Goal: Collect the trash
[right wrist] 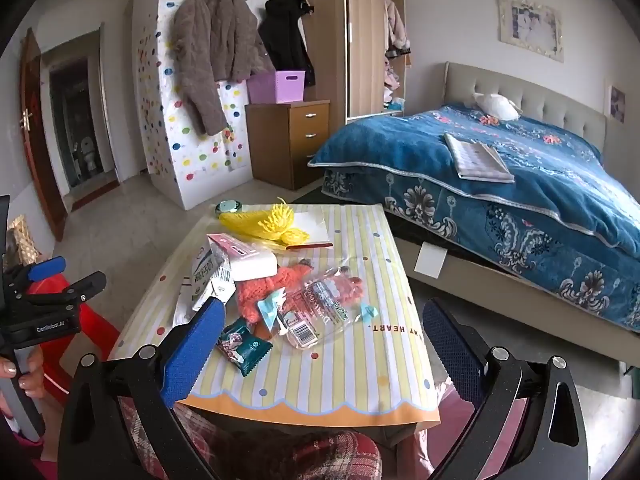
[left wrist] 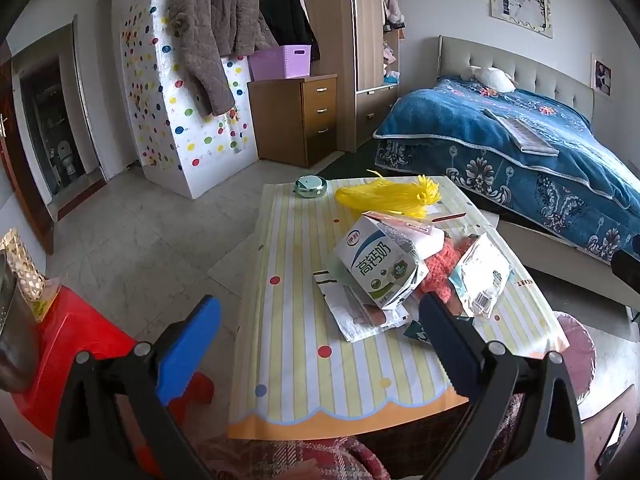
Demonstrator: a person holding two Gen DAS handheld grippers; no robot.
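**A:** so how far along was it? The white-and-blue milk carton [left wrist: 380,268] sat tipped on the pile mid-table, w/ the clear crinkly plastic wrapper [right wrist: 320,308], small teal foil packet [right wrist: 243,346] and white paper scraps [left wrist: 360,320] all on the striped yellow tablecloth [right wrist: 360,360].

**B:** basically 0% imo. Left gripper [left wrist: 320,340] was wide open, nothing in it, hovering over the near edge. Right gripper [right wrist: 324,344] same, gaping and empty. No bin in view tbh, so everything was left to do.
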